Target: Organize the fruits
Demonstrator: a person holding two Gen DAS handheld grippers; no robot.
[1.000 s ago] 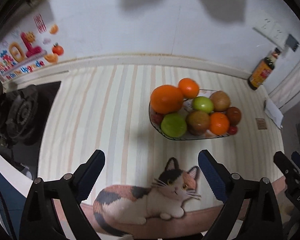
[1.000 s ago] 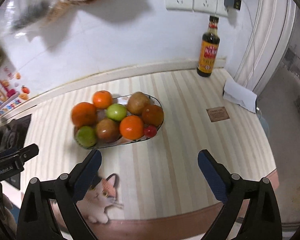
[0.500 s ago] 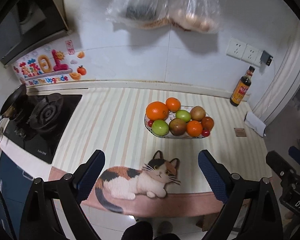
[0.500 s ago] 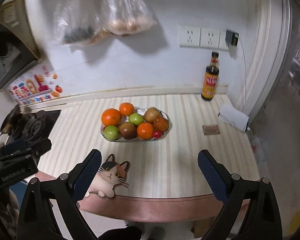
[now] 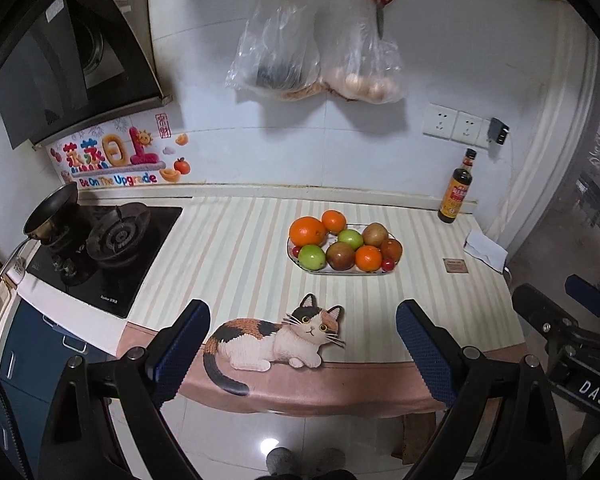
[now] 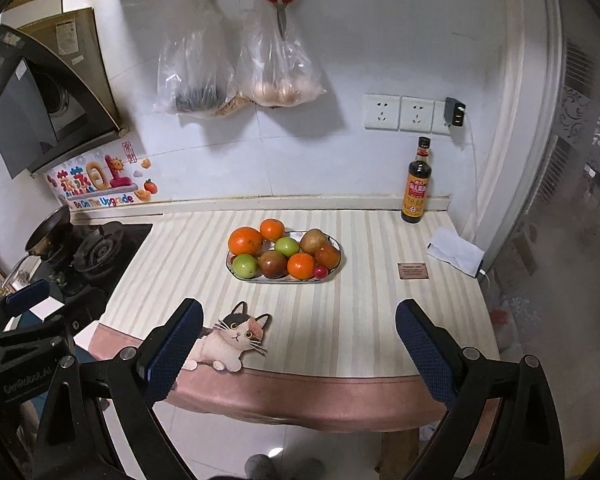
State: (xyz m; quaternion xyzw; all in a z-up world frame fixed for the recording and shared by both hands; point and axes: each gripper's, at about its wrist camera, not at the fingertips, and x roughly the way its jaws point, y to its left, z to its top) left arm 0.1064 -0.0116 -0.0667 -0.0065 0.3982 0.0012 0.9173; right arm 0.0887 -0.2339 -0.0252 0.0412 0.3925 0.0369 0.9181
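An oval plate (image 5: 376, 272) (image 6: 337, 266) on the striped counter holds several fruits: a big orange (image 5: 307, 231) (image 6: 245, 241), smaller oranges, green apples (image 5: 312, 257) (image 6: 245, 265), brownish fruits and small red ones. My left gripper (image 5: 302, 350) stands open well back from the counter's front edge, nothing between its fingers. My right gripper (image 6: 298, 354) is open too and just as far back. Each gripper shows at the edge of the other's view.
A gas stove (image 5: 112, 240) with a small pan (image 5: 50, 214) sits at the left. A sauce bottle (image 6: 417, 184), a white packet (image 6: 456, 254) and a small card (image 6: 412, 271) lie at the right. Plastic bags (image 6: 236, 68) and scissors hang on the wall. A cat sticker (image 5: 284, 336) marks the counter front.
Both grippers have pulled back and up from the counter; the plate of fruit now looks much smaller and farther. Both stayed open.
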